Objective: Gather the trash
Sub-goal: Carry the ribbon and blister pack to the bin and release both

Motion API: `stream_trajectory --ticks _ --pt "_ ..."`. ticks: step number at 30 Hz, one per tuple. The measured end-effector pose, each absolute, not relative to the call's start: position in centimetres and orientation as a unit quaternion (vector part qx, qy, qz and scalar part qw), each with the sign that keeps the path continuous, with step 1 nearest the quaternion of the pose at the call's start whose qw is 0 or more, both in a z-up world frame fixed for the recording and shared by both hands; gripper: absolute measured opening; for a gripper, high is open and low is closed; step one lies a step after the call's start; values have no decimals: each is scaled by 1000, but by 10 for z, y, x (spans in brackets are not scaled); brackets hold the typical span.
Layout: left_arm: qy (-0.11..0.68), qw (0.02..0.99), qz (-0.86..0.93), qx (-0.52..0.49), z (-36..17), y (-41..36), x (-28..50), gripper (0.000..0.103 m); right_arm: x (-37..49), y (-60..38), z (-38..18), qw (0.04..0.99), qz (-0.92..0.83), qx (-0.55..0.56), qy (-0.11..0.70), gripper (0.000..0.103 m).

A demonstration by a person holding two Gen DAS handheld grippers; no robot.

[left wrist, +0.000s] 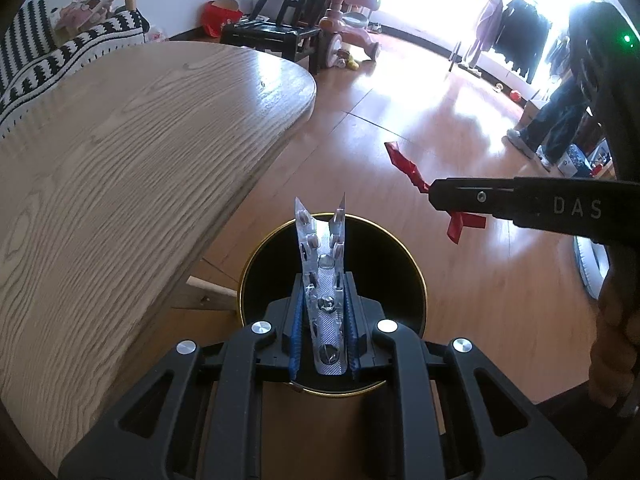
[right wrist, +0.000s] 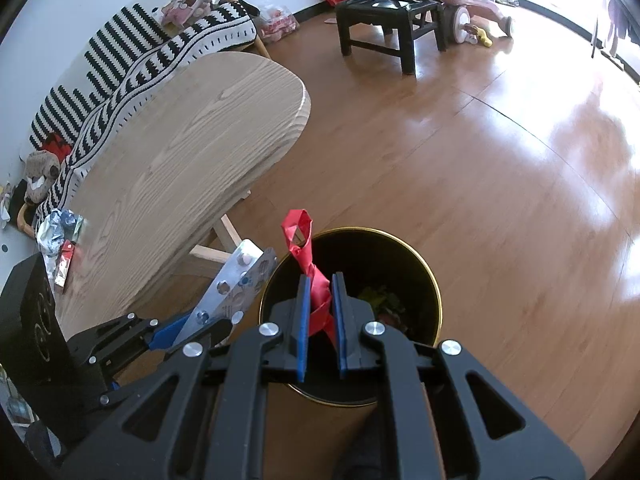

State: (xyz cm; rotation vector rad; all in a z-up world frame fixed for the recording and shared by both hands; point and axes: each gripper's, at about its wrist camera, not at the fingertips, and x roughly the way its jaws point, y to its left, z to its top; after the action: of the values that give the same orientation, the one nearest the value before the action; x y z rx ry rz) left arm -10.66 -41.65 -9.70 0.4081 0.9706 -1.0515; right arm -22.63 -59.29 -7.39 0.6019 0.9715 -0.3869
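My left gripper (left wrist: 324, 308) has its jaws clamped on a folded blister pack (left wrist: 322, 280), held right over the mouth of the black bin (left wrist: 404, 264) beside the table (left wrist: 140, 160). My right gripper (right wrist: 320, 312) pinches a twisted red wrapper (right wrist: 310, 272) above the same bin. I should part each pair of jaws fully, keeping both pieces inside the gold rim.

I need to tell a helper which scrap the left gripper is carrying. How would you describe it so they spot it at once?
Find the round black bin with a gold rim, on the floor beside the wooden table. Over it, the left gripper clamps a blister pack: silvery, folded into a V, studded with pill bubbles, unlike the red ribbon in the right gripper.
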Motion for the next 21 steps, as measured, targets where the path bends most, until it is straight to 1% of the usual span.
stream_trajectory --ticks 7,10,11,12,13,14,15,16,17,18,21 --pt "438 736 -480 191 -98 -420 -109 18 -227 -594 -74 823 -182 283 458 12" --pt "442 734 -478 192 -101 -421 -110 23 -227 -594 -73 823 -182 286 456 12" --pt "444 734 -477 193 -102 -421 -110 29 -227 -594 -74 822 -182 287 456 12" --pt "445 734 -476 192 -103 -421 -110 42 -227 -594 -74 822 -181 289 456 12" --pt "444 735 -475 192 -103 -422 -111 50 -227 -595 -74 822 -180 290 456 12" --pt "441 738 -474 191 -103 -420 -112 60 -227 -595 -74 822 -178 291 456 17" --pt "439 740 -473 190 -102 -420 -112 63 -227 -595 -74 822 -177 292 456 24" --pt "439 740 -473 190 -102 -419 -112 63 -228 -595 -73 822 -178 292 455 48" --pt "439 739 -474 190 -102 -420 -113 65 -228 -595 -72 824 -181 291 451 70" --pt "439 739 -474 191 -102 -420 -113 69 -229 -595 -70 826 -184 289 447 72" --pt "435 742 -474 191 -98 -415 -111 70 -226 -592 -62 833 -184 284 438 72"
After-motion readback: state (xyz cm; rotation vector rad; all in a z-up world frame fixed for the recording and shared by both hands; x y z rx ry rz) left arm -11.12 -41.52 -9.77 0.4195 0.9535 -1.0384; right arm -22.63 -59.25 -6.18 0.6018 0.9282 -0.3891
